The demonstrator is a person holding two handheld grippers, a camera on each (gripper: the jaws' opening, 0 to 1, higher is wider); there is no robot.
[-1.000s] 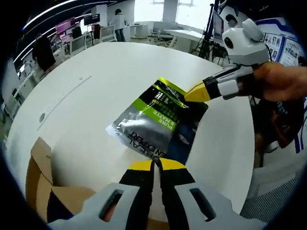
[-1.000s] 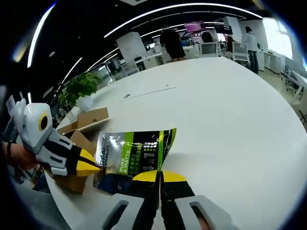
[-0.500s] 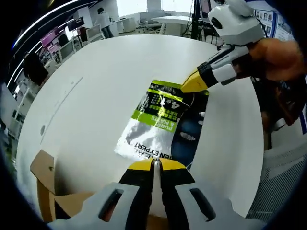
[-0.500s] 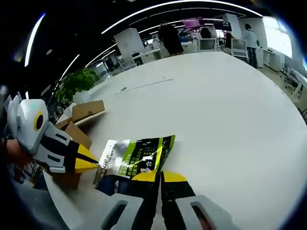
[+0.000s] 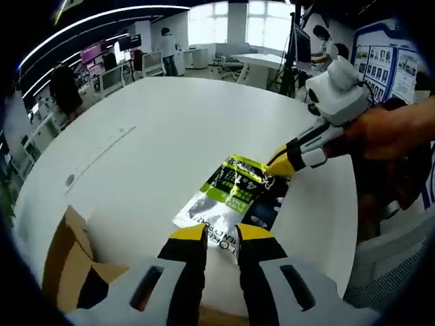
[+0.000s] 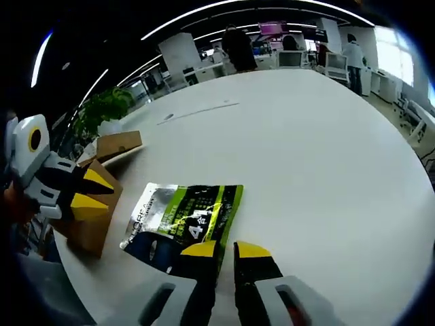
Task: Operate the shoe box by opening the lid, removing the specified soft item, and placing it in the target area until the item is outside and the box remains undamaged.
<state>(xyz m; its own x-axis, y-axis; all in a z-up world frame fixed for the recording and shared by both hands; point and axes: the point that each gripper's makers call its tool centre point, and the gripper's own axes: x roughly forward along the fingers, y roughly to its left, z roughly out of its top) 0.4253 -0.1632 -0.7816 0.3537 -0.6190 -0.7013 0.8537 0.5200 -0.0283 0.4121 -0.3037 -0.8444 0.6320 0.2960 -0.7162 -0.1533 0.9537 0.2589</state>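
In the left gripper view, my left claw [image 5: 221, 233] rises from the near edge with its yellow tips a little apart and nothing between them. Just beyond the tips the pouch [image 5: 234, 197] lies flat on the white table [image 5: 170, 129], silver at its near left part, green and black toward the far right. It is out of the box [image 5: 64, 261], whose brown cardboard flaps stand open at the near left, well apart from the pouch. My right claw [image 5: 277, 163] comes in from the right, held by my hand [image 5: 391, 132]; its yellow tip sits at the pouch's far right corner, and from here I cannot tell whether it touches the pouch or pinches it. Far off, people [image 5: 166, 51] stand among desks and screens.

In the right gripper view, my right claw [image 6: 225, 250] rises from the near edge, its yellow tips slightly parted with a narrow gap and nothing in it. The tips sit at the pouch's [image 6: 183, 217] near right edge, the left tip overlapping the dark lower part; whether it touches I cannot tell. The pouch lies flat on the table [image 6: 306, 149], green panel to the right, silver to the left. To its left my left claw [image 6: 87, 190] hovers with its two yellow tips spread apart, empty, in front of the box [image 6: 95, 221], which sits at the table's left edge with a flap raised. A plant [image 6: 102, 109] stands behind the box, and people [image 6: 238, 47] are in the far room.
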